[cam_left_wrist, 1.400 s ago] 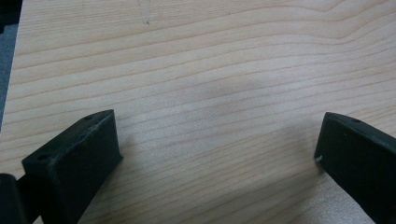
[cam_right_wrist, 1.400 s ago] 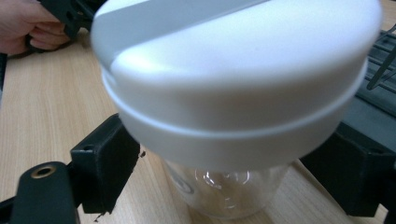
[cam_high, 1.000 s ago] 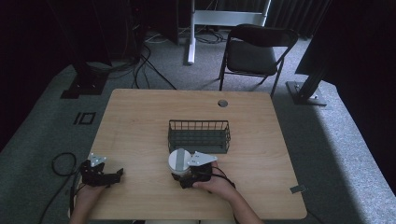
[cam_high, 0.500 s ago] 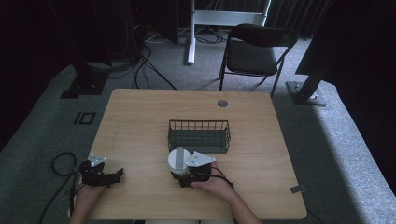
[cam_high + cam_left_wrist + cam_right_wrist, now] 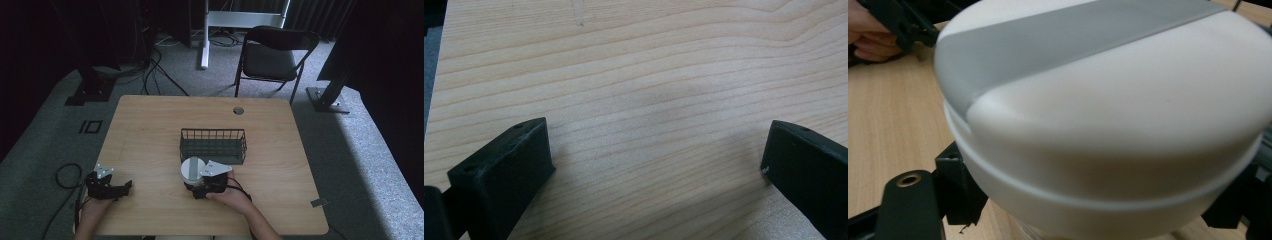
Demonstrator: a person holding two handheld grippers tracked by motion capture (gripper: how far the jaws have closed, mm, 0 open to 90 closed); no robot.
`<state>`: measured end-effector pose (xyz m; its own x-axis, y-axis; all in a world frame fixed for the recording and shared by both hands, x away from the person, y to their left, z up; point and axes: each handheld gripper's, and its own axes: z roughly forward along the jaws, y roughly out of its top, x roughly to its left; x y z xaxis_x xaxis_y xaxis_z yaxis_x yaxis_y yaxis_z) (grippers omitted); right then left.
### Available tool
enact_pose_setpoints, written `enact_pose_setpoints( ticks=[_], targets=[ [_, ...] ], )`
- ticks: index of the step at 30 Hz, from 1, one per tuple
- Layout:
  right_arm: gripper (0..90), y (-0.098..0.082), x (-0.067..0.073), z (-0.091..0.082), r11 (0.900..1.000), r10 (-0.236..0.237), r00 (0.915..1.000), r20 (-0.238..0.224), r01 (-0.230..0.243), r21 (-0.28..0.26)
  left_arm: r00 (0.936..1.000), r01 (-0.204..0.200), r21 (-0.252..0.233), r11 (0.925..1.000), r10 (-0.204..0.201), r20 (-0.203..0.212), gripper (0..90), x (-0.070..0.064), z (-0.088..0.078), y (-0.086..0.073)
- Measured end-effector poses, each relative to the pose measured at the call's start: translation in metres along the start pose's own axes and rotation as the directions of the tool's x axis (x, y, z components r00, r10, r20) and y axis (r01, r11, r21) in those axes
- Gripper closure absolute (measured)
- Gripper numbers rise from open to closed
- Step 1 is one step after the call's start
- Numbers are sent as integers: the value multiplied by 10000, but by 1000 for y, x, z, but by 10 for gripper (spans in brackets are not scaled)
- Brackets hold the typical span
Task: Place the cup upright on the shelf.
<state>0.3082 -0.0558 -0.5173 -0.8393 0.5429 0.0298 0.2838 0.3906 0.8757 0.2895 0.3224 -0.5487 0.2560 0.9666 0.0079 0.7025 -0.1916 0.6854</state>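
- high view: a person at the near edge of a wooden table [image 5: 150, 130] holds a gripper in each hand. the right gripper [image 5: 196, 181] sits near the middle of the near half, its jaws closed around a white round container [image 5: 191, 168] that stands just in front of a dark wire basket [image 5: 213, 145]. whether container and basket touch cannot be told. the left gripper [image 5: 125, 186] rests near the table's left front corner, well apart from the container, its jaws pointing toward the right. a black folding chair [image 5: 272, 55] stands on the grey carpet beyond the far edge, and a round grommet hole [image 5: 238, 110] marks the tabletop near that edge. cables lie on the floor at the left.
- left gripper view: the two black jaws stand wide apart over bare wood grain, nothing between them.
- right gripper view: the white container, crossed on top by a grey band [image 5: 1068, 35], sits clamped between the two black jaws, seen low at either side. the person's other hand [image 5: 870, 37], holding its gripper, shows at upper left.
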Motion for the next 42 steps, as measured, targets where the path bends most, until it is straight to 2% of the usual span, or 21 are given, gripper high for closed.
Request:
enact_pose_setpoints(
  ticks=[5, 14, 23, 26, 32, 35, 42],
  targets=[
    [182, 5, 1, -4, 9999, 52, 9999, -122, -54, -123, 10000, 0, -2, 10000, 0, 0, 1, 0, 0, 0],
    [183, 22, 2, -12, 9988, 22, 10000, 68, -19, -493, 10000, -4, 0, 10000, 4, 1, 1, 0, 0, 0],
    [182, 42, -2, -22, 9953, 54, 9996, 263, -29, -967, 10000, 0, -2, 10000, 0, 1, 1, 0, 0, 0],
    [182, 48, -4, -25, 9932, 79, 9998, 189, -56, -1167, 10000, 1, -3, 10000, -1, 2, 1, 0, 0, 0],
    [183, 61, -9, -31, 9902, 1, 9985, 545, 75, -1391, 10000, -3, 2, 10000, 3, 3, 1, 0, 0, 0],
    [182, 67, -14, -35, 9871, 114, 9974, 715, 2, -1600, 10000, -3, 8, 10000, 3, 4, 1, 0, 0, 0],
    [183, 79, -25, -43, 9821, 283, 9896, 1413, -12, -1884, 10000, 0, 2, 10000, 0, 3, 1, 0, 0, 0]
  ],
)
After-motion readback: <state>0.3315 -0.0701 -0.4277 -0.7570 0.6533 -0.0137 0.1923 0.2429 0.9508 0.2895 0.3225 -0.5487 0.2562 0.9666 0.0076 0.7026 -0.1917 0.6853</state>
